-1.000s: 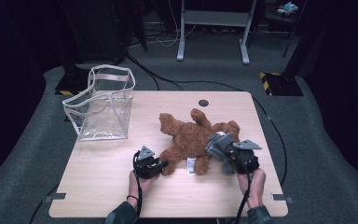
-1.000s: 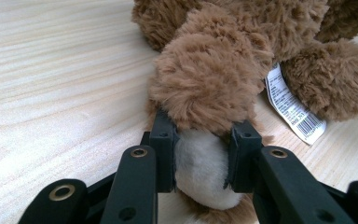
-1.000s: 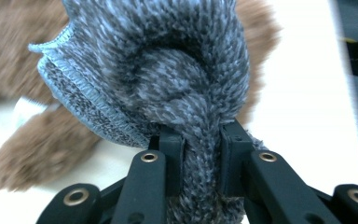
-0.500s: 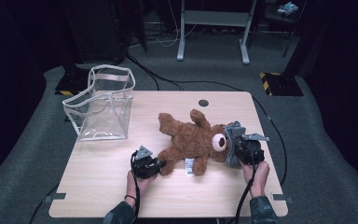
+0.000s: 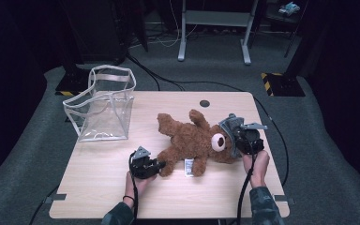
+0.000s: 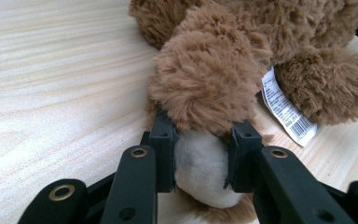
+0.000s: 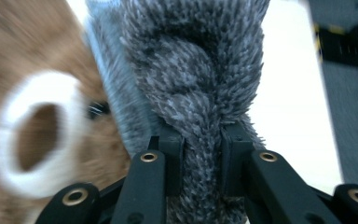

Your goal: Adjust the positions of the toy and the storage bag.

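The teddy bear (image 5: pixel 192 140) sprawls across the counter's (image 5: pixel 98 187) middle, blocking passage there; the clear bag (image 5: pixel 104 105) stands at the far left; the near strip lies open

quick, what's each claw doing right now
Left claw: closed on the teddy bear's foot.
Right claw: closed on the bear's grey knit hat.

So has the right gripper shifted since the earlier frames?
Yes. The right gripper, shut on the teddy bear's grey hat, has moved rightward, toward the table's right edge, dragging the bear's head with it.
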Available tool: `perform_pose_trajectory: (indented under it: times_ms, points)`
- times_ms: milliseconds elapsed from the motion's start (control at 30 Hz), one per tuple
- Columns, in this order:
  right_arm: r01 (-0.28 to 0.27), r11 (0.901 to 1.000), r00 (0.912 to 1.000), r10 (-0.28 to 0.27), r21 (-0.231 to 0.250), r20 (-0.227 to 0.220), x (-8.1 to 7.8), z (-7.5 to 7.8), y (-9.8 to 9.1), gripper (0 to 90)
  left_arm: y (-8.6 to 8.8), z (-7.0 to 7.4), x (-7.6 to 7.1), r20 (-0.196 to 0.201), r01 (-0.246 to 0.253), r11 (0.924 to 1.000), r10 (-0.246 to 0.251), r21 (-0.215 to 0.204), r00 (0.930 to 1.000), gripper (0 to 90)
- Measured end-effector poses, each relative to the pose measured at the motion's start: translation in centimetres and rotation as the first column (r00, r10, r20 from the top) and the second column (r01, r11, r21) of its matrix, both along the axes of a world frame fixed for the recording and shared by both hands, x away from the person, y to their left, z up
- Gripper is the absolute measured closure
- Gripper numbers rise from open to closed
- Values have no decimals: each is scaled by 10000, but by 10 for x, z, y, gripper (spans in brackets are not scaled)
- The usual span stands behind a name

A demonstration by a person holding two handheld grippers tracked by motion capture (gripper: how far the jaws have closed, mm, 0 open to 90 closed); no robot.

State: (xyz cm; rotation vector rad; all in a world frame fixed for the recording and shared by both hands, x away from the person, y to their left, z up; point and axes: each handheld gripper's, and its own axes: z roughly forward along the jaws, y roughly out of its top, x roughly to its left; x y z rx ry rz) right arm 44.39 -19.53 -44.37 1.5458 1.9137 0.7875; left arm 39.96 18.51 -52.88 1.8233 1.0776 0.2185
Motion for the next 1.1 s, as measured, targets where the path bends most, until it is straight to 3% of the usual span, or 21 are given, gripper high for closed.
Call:
perform_pose_trajectory:
  times_ms: [33, 67, 100, 300, 367, 500, 600, 733, 800, 900, 967, 1000, 1100]
  points:
    - [0, 10000, 10000, 0, 0, 0, 0, 0, 0, 751, 0, 0, 0, 0, 0, 10000, 0, 0, 10000, 690]
    - [365, 9985, 9987, -351, 419, -360, 3, -16, -7, 754, 0, 0, 0, -25, 20, 10000, -20, 0, 10000, 690]
    - [475, 9976, 9977, -449, 502, -507, 2, -20, -9, 754, 0, 0, 0, -10, 23, 10000, -23, 15, 10000, 690]
    - [603, 9977, 9842, -544, 304, -1687, -2, -36, -19, 752, -1, 0, 0, 65, 1, 10000, -2, 44, 10000, 690]
    - [583, 9978, 9892, -535, 310, -1364, -2, -30, -23, 751, -1, 0, 0, 89, -2, 10000, 1, 53, 10000, 689]
    - [416, 9973, 9991, -419, 609, 27, -3, 0, -22, 749, 0, 0, 0, 97, 63, 9999, -64, 119, 9999, 689]
    - [227, 9979, 9991, -248, 609, 345, 6, 13, -13, 748, -1, 0, 0, 112, 21, 9999, -22, 109, 9999, 689]
    - [514, 9981, 9960, -487, 341, -746, 20, -8, -6, 751, -2, 0, -1, 116, -36, 10000, 35, 60, 9999, 689]
    - [687, 9962, 9920, -625, 537, -1094, 19, -19, -12, 751, -2, 0, -1, 114, -42, 10000, 41, 54, 9999, 689]
    - [702, 9967, 9829, -622, 403, -1734, 12, -26, -18, 750, -2, 0, -1, 148, -58, 10000, 58, 51, 9999, 688]
    - [624, 9974, 9886, -570, 346, -1396, 5, -20, -20, 749, -1, 0, -1, 130, -50, 10000, 49, 64, 9999, 688]
    - [514, 9979, 9948, -476, 399, -898, -1, -12, -19, 749, -1, 0, -1, 128, -51, 10000, 50, 56, 9999, 688]
    - [111, 9988, 9999, -116, 473, 103, -12, 12, -13, 748, -2, 0, -1, 120, -48, 10000, 47, 67, 9999, 688]
